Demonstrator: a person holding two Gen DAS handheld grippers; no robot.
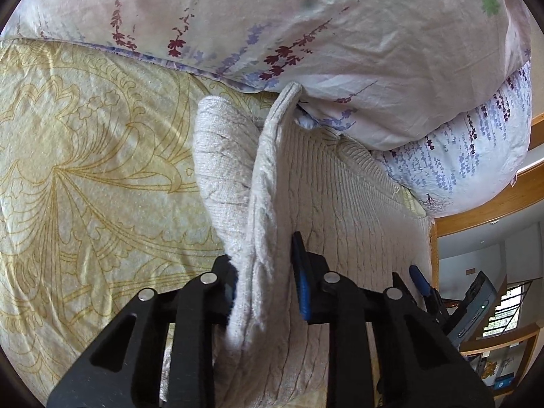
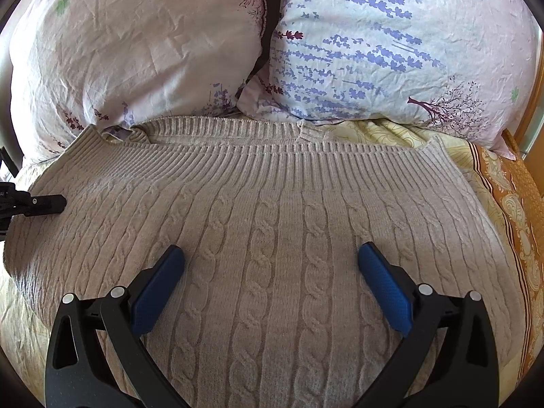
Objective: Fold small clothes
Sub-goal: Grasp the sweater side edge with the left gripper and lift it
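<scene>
Left wrist view: left claw (image 1: 268,292) sits at the bottom centre of the frame, narrowed onto a raised ridge of the beige cable-knit sweater (image 1: 340,204). Blue pads (image 1: 304,289) press the bunched fabric from both sides, so the claw holds that pinch of knit. The pinched ridge runs up the frame from the claw toward the pillows (image 1: 306,34) at the top, which gives the long axis of the grasped part: straight ahead of the claw. The rest of the sweater lies flat to the right of the ridge, on the yellow patterned bedsheet (image 1: 85,170) that fills the left half of the frame.

Right wrist view: right claw (image 2: 272,265) is at lower centre, jaws standing wide, nothing between them. It hovers above the middle of the sweater (image 2: 272,204), which spreads across the frame with its ribbed band (image 2: 272,149) along the top edge, just below the two pillows (image 2: 374,51). Part of the left claw (image 2: 37,204) shows at the left edge of the frame, at the sweater's left side.

Judgement: the left claw already owns the sweater's side edge, and the garment body lies to its right, so the fold would likely carry that edge across toward the open right claw.
</scene>
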